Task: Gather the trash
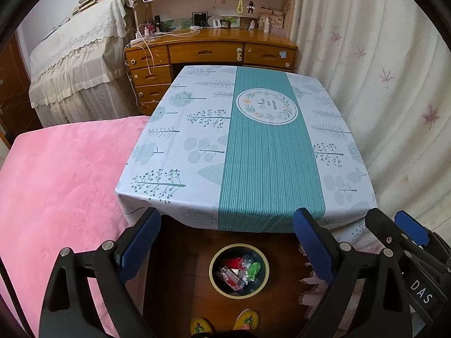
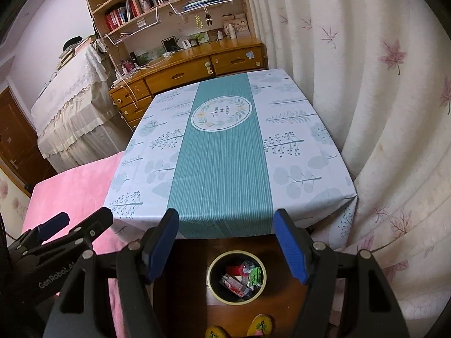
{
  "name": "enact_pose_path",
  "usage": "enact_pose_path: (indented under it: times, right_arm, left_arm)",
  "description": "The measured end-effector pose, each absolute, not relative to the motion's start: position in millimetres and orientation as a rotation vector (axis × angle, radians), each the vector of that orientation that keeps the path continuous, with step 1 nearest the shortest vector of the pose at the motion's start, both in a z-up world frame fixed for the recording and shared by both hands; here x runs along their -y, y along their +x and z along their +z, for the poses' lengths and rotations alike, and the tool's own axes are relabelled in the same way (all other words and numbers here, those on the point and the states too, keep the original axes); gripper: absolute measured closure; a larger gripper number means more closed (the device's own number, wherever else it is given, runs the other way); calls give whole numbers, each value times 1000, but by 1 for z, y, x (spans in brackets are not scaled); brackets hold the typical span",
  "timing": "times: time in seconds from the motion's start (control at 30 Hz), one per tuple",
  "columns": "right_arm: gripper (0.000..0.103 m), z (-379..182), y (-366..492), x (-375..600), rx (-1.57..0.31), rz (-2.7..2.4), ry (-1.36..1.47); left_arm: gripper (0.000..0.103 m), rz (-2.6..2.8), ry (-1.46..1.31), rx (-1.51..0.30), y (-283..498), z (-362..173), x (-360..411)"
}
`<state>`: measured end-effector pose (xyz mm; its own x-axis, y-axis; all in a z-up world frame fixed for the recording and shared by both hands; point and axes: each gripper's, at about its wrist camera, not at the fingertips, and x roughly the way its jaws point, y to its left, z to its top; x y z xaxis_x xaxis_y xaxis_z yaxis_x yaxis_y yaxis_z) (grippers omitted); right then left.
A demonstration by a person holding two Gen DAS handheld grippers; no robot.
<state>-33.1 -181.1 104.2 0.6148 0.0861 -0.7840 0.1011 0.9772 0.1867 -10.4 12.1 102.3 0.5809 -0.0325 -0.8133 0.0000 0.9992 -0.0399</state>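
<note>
Both my grippers, left [image 1: 227, 246] and right [image 2: 227, 246], have their jaws apart and hold nothing. The round dark bin with a yellow rim [image 1: 239, 270], full of crumpled wrappers [image 1: 239, 271], sits on the brown floor [image 1: 180, 267] straight below both, by the bench's [image 1: 174, 152] near edge. I see no trash on the bench.
</note>
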Motion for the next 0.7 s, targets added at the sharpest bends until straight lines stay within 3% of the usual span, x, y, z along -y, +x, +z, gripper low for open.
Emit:
enact_pose_path:
  times: [0.7]
  right_arm:
    - [33,102,-33,182,-922,-8,220]
  left_arm:
    - [9,-31,-24,-952,-16,98,-11]
